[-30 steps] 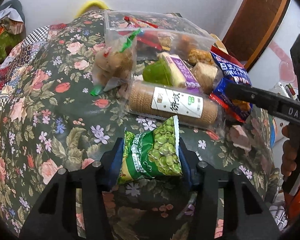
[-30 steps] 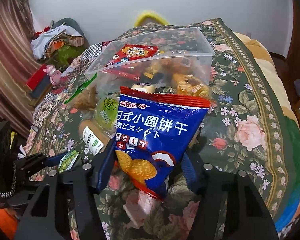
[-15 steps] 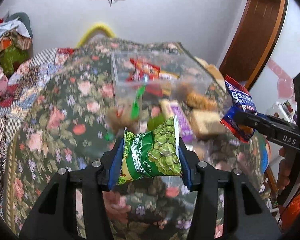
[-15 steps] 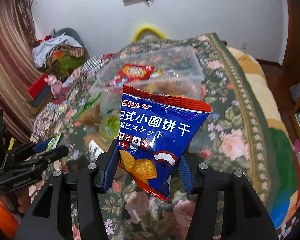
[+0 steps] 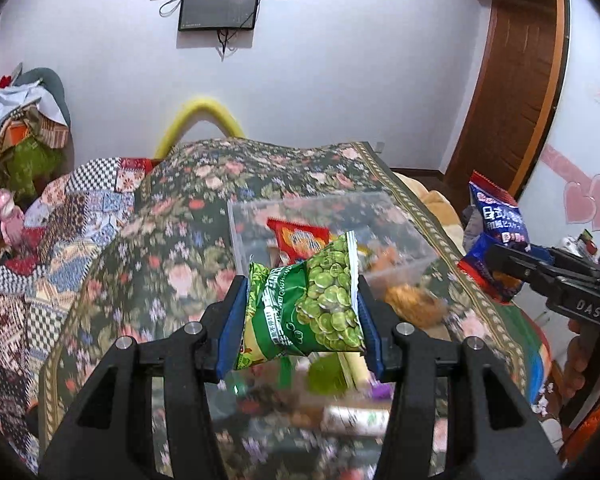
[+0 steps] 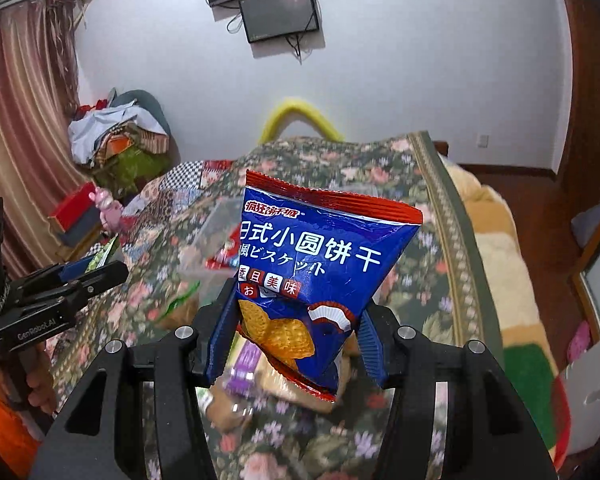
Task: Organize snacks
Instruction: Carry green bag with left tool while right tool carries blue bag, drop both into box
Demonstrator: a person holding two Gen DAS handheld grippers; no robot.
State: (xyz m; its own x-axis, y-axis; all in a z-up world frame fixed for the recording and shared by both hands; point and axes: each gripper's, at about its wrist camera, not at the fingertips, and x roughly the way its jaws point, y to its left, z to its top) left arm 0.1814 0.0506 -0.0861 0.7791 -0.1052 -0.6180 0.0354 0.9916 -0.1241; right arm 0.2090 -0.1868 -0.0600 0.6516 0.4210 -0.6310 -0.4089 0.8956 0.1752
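A bed covered by a dark floral bedspread point(image 5: 172, 264) fills the room below a white wall with a dark screen point(image 5: 219, 6) mounted on it, and a wooden door point(image 5: 512, 92) stands to the right. On the bedspread sits a clear plastic bin point(image 5: 260, 220) holding a red snack packet point(image 5: 300, 238) and other blurred snacks. The left claw point(image 5: 300, 312) is closed on a green pea snack bag point(image 5: 312, 304), its blue pads point(image 5: 230, 320) pressing the bag's two side edges, so the bag sits upright between the fingers, raised clear of the bed and in front of the bin's near wall. Beneath it, more loose snacks lie blurred on the bedspread, among them a long biscuit roll point(image 5: 356, 420). The right claw point(image 6: 296, 336) grips a blue biscuit bag point(image 6: 320, 272) with a red top seam; the pads clamp its lower part while the wider upper part rises above the fingers, tilted a little to the right. In the left wrist view this same bag point(image 5: 496, 240) hangs at the right edge, off the bed's side and well apart from the pea bag, with the right claw's black body point(image 5: 560, 284) behind it and a hand point(image 5: 580, 356) holding its grip.
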